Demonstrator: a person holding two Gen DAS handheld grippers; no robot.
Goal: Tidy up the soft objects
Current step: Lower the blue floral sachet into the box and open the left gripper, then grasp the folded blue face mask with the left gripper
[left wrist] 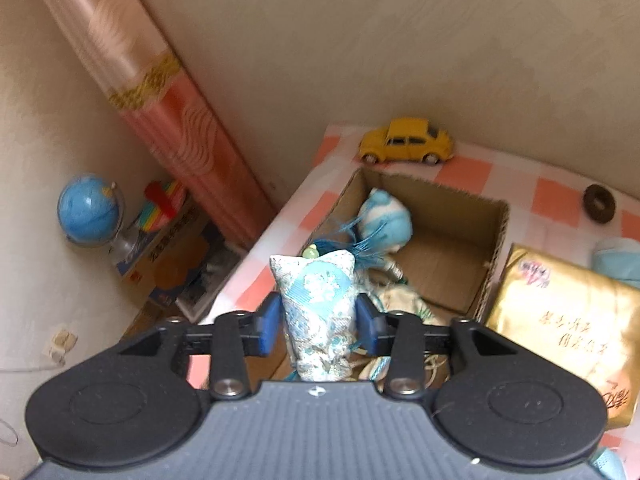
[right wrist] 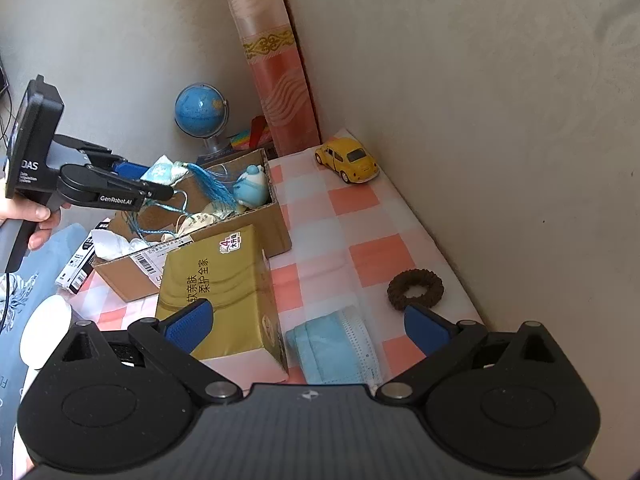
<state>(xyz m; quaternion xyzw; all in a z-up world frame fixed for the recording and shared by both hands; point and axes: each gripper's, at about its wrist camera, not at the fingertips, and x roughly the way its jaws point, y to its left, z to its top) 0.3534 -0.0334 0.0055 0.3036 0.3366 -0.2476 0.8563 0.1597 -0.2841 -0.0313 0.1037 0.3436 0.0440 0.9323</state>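
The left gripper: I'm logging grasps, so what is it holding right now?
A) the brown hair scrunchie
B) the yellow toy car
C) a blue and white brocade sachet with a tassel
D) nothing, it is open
C: the left gripper has its blue pads pressed on both sides of the brocade sachet, held above the cardboard box; the scrunchie and toy car lie on the checked cloth.
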